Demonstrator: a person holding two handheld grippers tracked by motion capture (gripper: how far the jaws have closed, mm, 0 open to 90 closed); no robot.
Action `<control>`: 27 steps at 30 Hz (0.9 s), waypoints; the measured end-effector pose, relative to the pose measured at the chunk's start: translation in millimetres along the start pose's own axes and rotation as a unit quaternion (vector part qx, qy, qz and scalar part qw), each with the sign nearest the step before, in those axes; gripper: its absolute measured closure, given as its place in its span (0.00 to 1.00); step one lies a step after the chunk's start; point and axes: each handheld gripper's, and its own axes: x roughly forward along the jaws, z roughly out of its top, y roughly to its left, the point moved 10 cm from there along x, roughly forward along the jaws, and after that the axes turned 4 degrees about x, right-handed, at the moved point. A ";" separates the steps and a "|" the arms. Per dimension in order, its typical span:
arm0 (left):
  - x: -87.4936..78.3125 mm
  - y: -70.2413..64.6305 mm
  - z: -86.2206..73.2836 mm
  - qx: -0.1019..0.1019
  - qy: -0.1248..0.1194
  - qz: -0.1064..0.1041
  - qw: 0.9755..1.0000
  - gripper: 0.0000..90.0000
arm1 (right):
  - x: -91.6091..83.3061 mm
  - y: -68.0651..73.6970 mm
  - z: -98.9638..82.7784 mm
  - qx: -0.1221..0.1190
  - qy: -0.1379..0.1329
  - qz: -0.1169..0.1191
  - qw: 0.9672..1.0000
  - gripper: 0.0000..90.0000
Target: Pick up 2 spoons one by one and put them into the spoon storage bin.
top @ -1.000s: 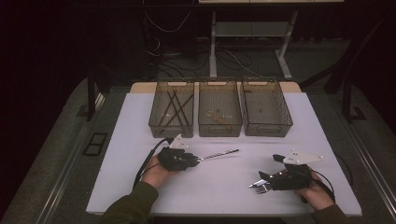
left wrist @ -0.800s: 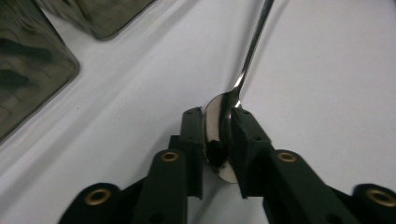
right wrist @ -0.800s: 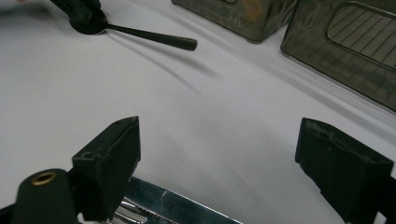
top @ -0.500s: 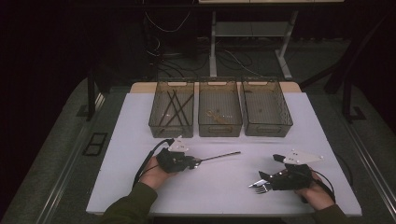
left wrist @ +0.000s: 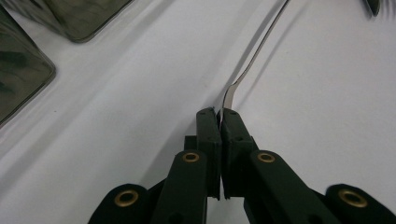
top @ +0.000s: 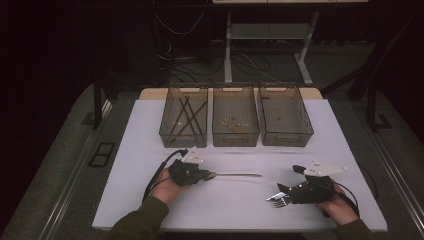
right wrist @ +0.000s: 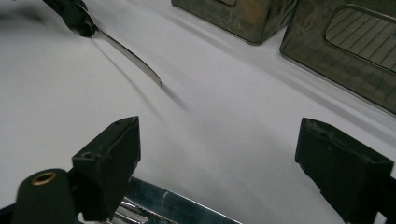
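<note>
My left gripper point(top: 206, 175) point(left wrist: 220, 114) lies left of centre on the white table point(top: 125, 165). Its jaws have just been closing and are now shut on one end of a slim metal utensil point(top: 239, 175) point(left wrist: 254, 58). The utensil's bare handle runs right along the table. In the right gripper view the handle point(right wrist: 135, 58) pokes out from that far gripper. Near the front right, my right gripper point(top: 290, 180) point(right wrist: 217, 158) stands open with its jaws wide apart. A metal fork point(top: 276, 200) point(right wrist: 173, 205) lies on the table under its near jaw, tines pointing left.
Three see-through bins stand in a row at the back of the table. The left bin point(top: 183, 140) holds several dark sticks. The middle bin point(top: 235, 140) holds a tan item, and the right bin point(top: 286, 140) looks nearly bare. Dark floor and cables surround the table.
The left gripper's jaws have closed on the utensil. The utensil's free end has swung slightly toward the front edge and now lies level. The right gripper has stayed still.
</note>
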 end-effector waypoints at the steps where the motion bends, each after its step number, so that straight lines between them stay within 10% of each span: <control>1: -0.1 0.0 0.1 0.001 0.000 0.001 1.000 0.97 | 0.0 -0.2 0.1 -0.001 0.000 -0.001 1.000 0.16; 27: -18.5 13.9 11.1 -0.024 -0.048 0.026 0.998 0.97 | 4.0 0.6 1.0 0.014 -0.009 0.003 1.000 0.16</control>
